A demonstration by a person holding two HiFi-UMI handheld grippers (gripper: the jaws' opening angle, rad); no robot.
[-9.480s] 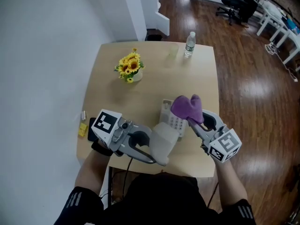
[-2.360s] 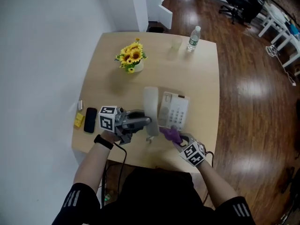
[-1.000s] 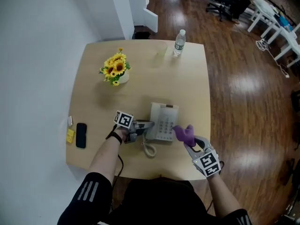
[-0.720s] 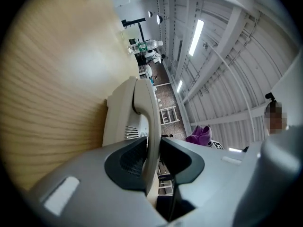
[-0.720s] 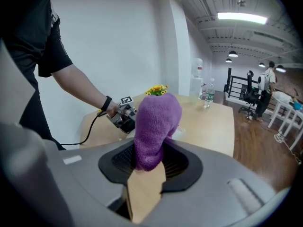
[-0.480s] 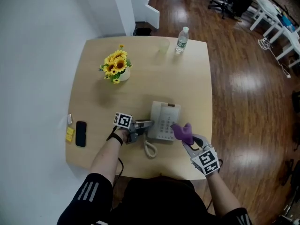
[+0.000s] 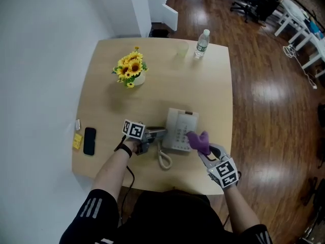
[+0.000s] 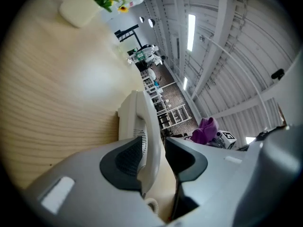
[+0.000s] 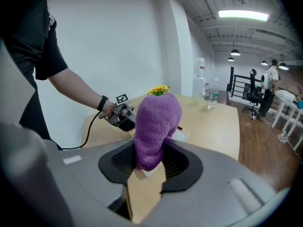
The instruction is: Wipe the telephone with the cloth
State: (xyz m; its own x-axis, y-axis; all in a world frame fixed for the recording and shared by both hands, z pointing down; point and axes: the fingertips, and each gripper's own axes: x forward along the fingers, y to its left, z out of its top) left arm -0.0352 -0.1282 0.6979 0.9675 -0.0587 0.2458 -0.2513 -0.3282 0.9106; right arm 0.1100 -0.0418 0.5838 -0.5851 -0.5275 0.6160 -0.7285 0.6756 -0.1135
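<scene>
- The telephone (image 7: 184,127) is positioned on the wooden table (image 7: 216,93), near the table's front edge and between the two grippers.
- The handset (image 8: 148,138) is laid along the left side of the telephone base. The coiled cord (image 7: 164,160) is looped on the table just in front of it.
- The left gripper (image 7: 158,133) is held low over the table at the telephone's left side, pointing towards it.
- In the left gripper view, the jaws are seen standing apart with the handset between them. One pad is touched by the handset; a strip of table is visible between the handset and the other pad.
- The right gripper (image 7: 205,150) is held at the near right corner of the telephone.
- Its jaws are clamped on the purple cloth (image 7: 199,140), which is bunched and stands up beyond the pads, as shown in the right gripper view.
- The cloth is located over the near right part of the telephone. Contact between the two cannot be confirmed from any view.
- A pot of sunflowers (image 7: 130,70) is placed on the far left part of the table.
- A water bottle (image 7: 202,43) is stood upright near the far edge.
- A black mobile phone (image 7: 90,141) is laid flat by the left edge, well apart from the telephone.
</scene>
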